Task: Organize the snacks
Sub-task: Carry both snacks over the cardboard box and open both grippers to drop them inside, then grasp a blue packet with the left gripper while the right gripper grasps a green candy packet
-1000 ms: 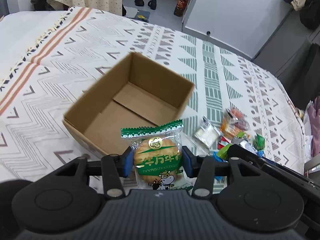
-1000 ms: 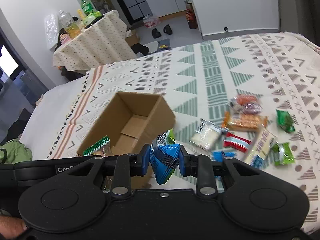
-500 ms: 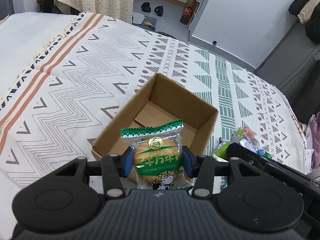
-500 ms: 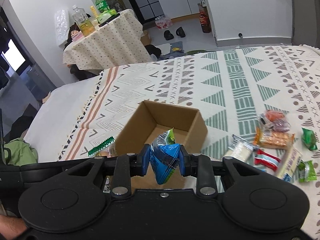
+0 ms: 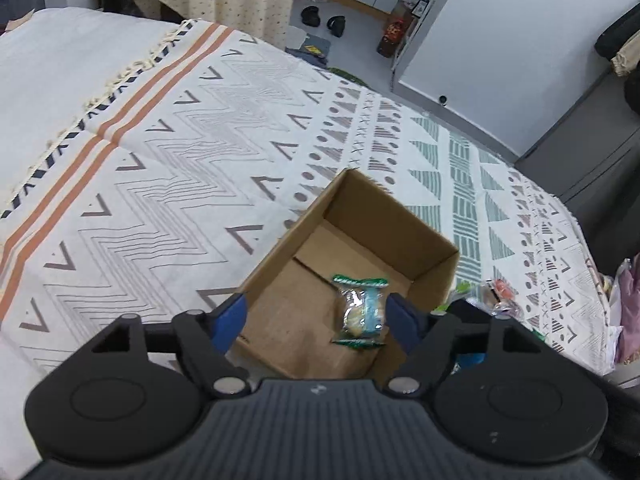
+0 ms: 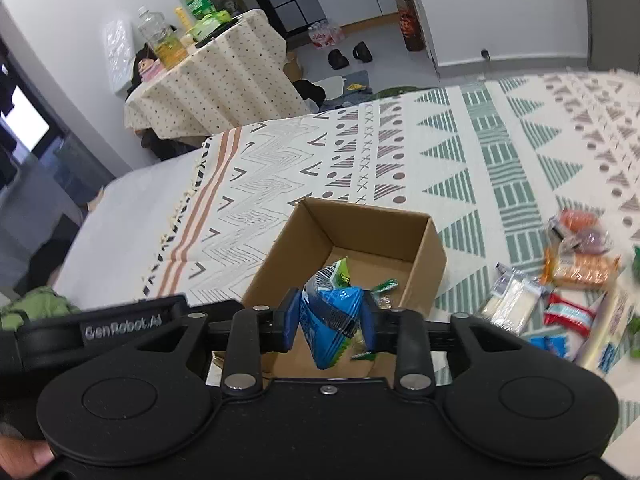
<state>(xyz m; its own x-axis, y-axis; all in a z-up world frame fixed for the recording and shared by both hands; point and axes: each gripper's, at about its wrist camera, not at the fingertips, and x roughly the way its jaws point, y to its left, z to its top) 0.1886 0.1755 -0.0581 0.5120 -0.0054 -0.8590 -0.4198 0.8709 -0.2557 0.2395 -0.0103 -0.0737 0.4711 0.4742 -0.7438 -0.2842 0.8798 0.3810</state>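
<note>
Now the green biscuit packet is out of the left tongs and in the box.
Half a second ago the left tongs (image 5: 316, 322) clamped the green biscuit packet (image 5: 360, 312); they now gape empty above the cardboard box (image 5: 436, 276), where it lies on the floor. The right tongs (image 6: 330, 322) pinch a blue snack bag (image 6: 330, 316) over the box, likely next to drop. More snacks (image 6: 576, 268) wait on the bed beside it.

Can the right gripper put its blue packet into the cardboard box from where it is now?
Probably yes. The right gripper holds the blue packet just above the cardboard box, whose top is open, with only one green packet inside.
</note>
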